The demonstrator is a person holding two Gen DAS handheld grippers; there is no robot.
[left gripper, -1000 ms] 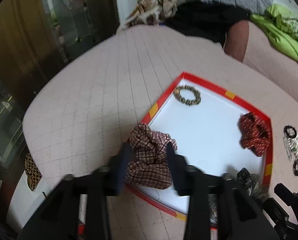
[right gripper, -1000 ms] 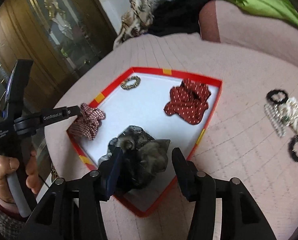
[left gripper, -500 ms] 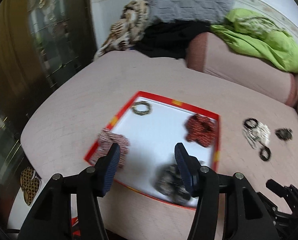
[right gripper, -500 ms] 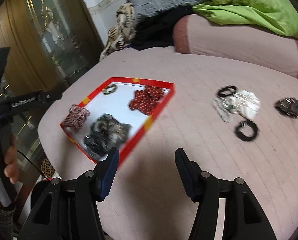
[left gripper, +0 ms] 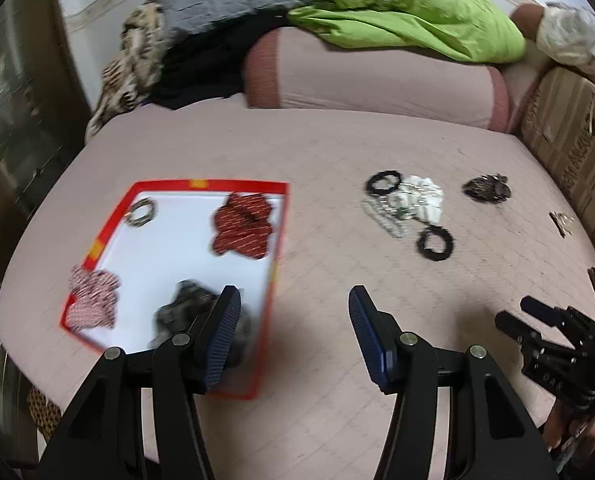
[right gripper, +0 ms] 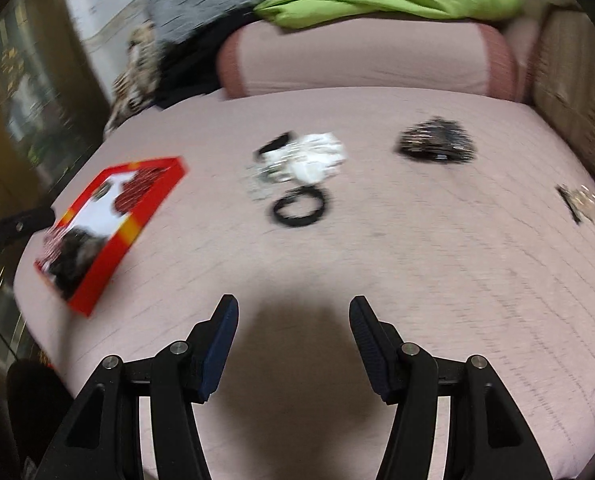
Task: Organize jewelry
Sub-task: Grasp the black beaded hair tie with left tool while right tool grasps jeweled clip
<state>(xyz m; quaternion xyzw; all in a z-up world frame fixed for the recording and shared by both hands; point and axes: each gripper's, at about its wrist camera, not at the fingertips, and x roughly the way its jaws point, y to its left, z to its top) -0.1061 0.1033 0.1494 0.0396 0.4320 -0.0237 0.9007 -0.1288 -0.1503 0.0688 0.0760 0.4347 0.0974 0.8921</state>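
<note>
A red-rimmed white tray (left gripper: 278, 248) (right gripper: 135, 222) lies on the pink bed. It holds a plaid scrunchie (left gripper: 93, 298), a dark scrunchie (left gripper: 185, 312), a red dotted scrunchie (left gripper: 243, 226) and a beaded bracelet (left gripper: 141, 212). To the right of the tray lie loose pieces: a white scrunchie (left gripper: 419, 198) (right gripper: 317, 156), two black hair ties (left gripper: 435, 242) (right gripper: 299, 206), a dark beaded piece (left gripper: 487, 188) (right gripper: 437, 146) and a small clip (right gripper: 577, 200). My left gripper (left gripper: 293, 312) stands open and empty over the tray's right edge. My right gripper (right gripper: 293, 318) is open and empty above bare bedcover.
A pink bolster (left gripper: 377, 76) and a green blanket (left gripper: 417, 16) lie along the far side of the bed. Cardboard boxes (left gripper: 577, 136) stand at the right. A dark wooden cabinet (right gripper: 25, 92) is at the left. Both views are motion-blurred.
Both grippers let go of their scrunchies, which now lie in the tray, and pulled back and swung right toward the loose pieces. Their jaws stand wider than a second ago.
</note>
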